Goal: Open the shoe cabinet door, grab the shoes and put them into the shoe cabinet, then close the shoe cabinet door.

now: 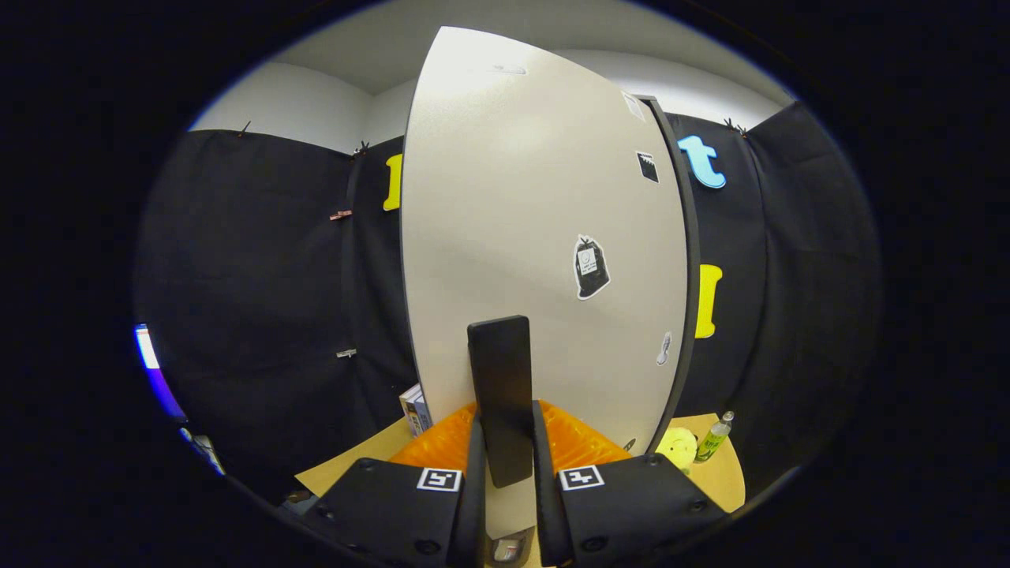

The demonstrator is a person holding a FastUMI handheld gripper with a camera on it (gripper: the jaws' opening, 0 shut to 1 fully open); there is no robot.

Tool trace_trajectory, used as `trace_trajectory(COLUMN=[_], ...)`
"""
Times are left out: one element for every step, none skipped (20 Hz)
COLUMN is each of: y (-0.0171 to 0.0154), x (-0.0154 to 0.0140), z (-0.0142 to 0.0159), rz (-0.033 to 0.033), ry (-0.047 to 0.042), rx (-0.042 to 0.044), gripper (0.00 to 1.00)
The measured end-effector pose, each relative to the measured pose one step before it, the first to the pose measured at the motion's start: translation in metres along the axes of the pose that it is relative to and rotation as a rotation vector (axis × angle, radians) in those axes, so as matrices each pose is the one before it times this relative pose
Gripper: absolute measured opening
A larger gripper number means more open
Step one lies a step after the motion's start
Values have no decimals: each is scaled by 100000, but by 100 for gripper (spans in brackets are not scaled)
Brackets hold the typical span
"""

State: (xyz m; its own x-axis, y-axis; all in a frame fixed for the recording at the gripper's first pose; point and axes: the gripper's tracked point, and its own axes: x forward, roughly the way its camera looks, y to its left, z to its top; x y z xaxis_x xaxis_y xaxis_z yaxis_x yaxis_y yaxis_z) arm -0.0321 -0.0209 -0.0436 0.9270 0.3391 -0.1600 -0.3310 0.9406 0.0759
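Note:
The shoe cabinet's pale door (pixel 521 237) stands right in front of me, tall and smooth, with a few stickers on it and a dark edge along its right side. A black vertical handle (pixel 499 394) sticks out from the door. My gripper (pixel 505 457) has both fingers pressed against the sides of this handle, shut on it. No gap behind the door can be made out, so I cannot tell how far it stands from the cabinet body.
A wooden table top (pixel 722 477) lies below. On it stand a yellow round toy (pixel 677 446) and a green bottle (pixel 714 438) to the right of the door, and a small box (pixel 415 410) to the left. Black cloth walls enclose the booth.

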Motion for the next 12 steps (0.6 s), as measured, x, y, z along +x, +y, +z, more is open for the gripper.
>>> trace_trajectory(y=[-471,-415,-381,-508,-430,-392,-374,-361,-310,-391,-434,-405], x=[-591,-334,-315,-478,-355,-344,-284,-258,-258,-325,-488,-617], z=[6,45,87,52,80,-1,-52,-32,-76,-12,64,247], rz=[-374,-727,-1068,-1323,-1466,-1528,-1482,-1286,-1084,-1093,-1186,-1159], ry=[-104,-58,-382,-393,-387,-150,232,-64,152,-72,-342,-1012], rx=[334,361,510,222,-362,-785,-419,176,597,729,411,408], gripper=[30,30,30,30,30,30,29,29,29,29,29,29])
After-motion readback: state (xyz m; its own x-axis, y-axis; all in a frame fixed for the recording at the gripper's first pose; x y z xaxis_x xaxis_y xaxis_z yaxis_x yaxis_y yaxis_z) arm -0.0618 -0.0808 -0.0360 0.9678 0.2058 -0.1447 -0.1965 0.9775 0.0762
